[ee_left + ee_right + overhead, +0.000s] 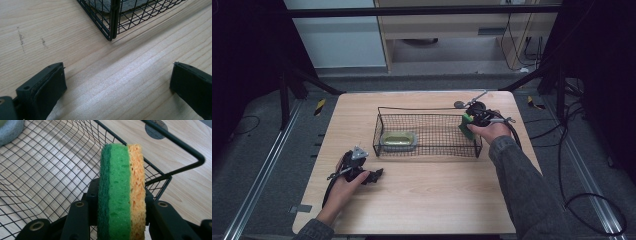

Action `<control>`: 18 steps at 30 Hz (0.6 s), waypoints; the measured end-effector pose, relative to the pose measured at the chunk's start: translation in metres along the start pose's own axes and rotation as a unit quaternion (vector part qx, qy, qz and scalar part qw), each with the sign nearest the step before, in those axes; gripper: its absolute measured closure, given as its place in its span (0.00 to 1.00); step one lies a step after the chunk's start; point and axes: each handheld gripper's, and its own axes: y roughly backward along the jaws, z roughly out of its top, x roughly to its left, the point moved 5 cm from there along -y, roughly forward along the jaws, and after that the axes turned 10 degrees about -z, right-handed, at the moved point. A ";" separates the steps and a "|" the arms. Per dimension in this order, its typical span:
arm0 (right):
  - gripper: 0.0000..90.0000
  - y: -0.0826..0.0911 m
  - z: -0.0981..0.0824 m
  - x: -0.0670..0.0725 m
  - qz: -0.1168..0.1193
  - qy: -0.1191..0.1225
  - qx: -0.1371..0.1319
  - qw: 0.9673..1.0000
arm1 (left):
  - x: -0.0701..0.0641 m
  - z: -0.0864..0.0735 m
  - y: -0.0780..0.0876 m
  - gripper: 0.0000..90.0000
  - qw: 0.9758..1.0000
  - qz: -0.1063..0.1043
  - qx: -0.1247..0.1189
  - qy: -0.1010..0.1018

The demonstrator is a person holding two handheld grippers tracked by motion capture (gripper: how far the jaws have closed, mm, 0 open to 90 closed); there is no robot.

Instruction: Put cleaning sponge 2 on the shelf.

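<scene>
Sponge (pixel 121 192): green scouring layer on yellow-orange foam, standing on edge, clamped between my right gripper's (pixel 121 206) jaws, centre of the right gripper view. In the high view it's a green patch (pixel 466 126) at the right end of the black wire basket (pixel 427 150), right of centre.

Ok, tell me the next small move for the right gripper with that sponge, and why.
Probably lower it a little into the wire basket, then open. The right gripper is shut on the green and yellow sponge, held on edge above the basket's right end, the mesh floor bare beneath it. The other item lies at the far left end, so nothing seems to be in the way.
</scene>
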 end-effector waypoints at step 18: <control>0.68 -0.007 0.000 0.007 -0.001 0.011 0.008 1.000 | 0.000 0.000 0.000 0.00 1.000 0.000 0.000 0.000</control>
